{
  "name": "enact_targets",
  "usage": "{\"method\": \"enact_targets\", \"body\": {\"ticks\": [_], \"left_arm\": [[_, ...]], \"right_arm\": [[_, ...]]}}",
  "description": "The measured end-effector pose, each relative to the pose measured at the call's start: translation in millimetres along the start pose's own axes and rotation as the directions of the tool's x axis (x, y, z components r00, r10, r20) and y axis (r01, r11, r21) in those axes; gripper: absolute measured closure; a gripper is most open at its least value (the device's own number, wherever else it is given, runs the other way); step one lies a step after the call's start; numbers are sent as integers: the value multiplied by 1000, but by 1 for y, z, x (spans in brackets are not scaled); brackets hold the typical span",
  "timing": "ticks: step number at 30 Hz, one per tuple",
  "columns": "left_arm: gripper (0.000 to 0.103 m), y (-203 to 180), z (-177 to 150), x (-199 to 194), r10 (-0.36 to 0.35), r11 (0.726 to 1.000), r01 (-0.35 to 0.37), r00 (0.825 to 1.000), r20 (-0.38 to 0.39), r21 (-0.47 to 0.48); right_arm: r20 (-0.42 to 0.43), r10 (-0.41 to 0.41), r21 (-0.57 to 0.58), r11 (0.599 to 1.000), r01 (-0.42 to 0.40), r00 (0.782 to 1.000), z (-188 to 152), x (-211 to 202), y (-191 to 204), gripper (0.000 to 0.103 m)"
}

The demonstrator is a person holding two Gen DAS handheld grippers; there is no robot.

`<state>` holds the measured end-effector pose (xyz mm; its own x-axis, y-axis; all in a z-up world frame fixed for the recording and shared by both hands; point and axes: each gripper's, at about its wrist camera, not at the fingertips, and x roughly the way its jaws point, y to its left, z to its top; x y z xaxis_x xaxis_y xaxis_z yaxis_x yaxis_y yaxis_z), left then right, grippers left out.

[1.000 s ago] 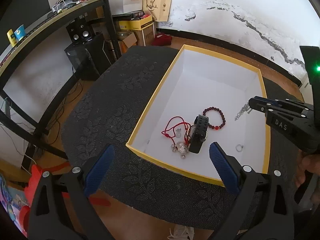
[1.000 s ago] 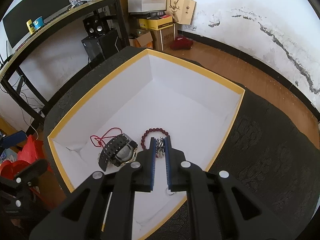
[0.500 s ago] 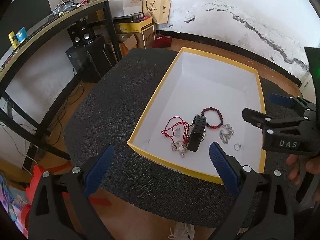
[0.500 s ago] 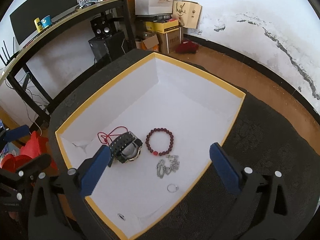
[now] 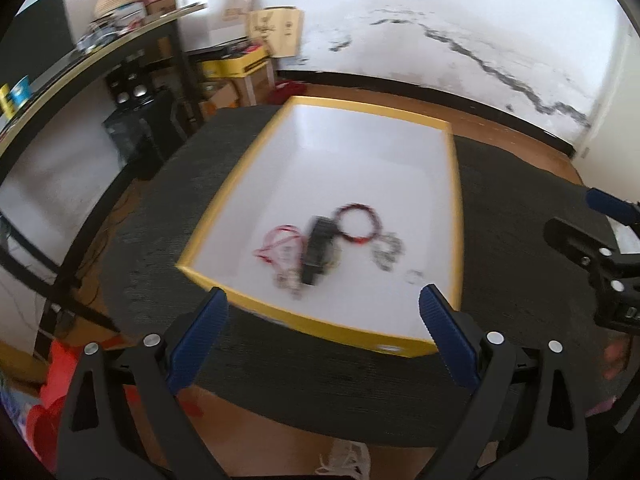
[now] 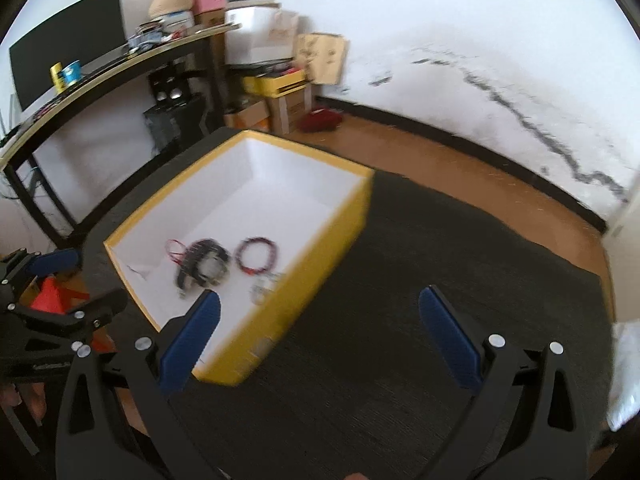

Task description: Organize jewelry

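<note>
1. Jewelry, all inside the yellow-rimmed box [image 5: 456, 216] on the dark-matted desk [image 5: 160, 216]: watch [image 5: 318, 246] at centre, bead bracelet [image 5: 358, 224] touching its far right side, red cord [image 5: 280, 242] to its left, chain [image 5: 387, 250] and ring [image 5: 414, 276] to the right, the ring apart from the rest.
2. Left gripper [image 5: 324, 334]: jaws wide open and empty, hanging over the box's near rim.
3. Right gripper [image 6: 320, 334]: jaws spread fully, nothing between them, over bare mat to the right of the box.
4. Risk, tangling: cord, watch and bracelet lie bunched; lifting one would likely drag another.
5. Risk, missed grasp: ring and chain lie flat on the smooth floor and may slip from the pads.
6. Risk, collision: a jaw lowered close to the rim could catch it and shift the box.
</note>
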<state>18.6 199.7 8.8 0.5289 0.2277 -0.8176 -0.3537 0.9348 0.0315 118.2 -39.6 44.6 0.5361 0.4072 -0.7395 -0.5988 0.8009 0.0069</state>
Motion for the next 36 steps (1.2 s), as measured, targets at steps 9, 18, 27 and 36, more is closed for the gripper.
{"method": "enact_targets", "body": {"ticks": [9,18,27,36], "left_arm": [[7,-97,-18,7,-137,981,135,990,8,137],[7,-163,-24,29,-242,949,235,970,5,209],[7,-195,-24,52,-269,943,266,963,-14,199],[7,-212,-26,61,-242,947,234,970,9,219]], "right_arm": [[-19,-211,185,960,211,977,-71,-47,-101,7],[-103,-331,318,882,346,938,-145,-65,-183,7],[-124,-322,326,880,345,939,-167,-47,-199,7],[-135,-303,332,883,331,943,-169,-32,-208,7]]}}
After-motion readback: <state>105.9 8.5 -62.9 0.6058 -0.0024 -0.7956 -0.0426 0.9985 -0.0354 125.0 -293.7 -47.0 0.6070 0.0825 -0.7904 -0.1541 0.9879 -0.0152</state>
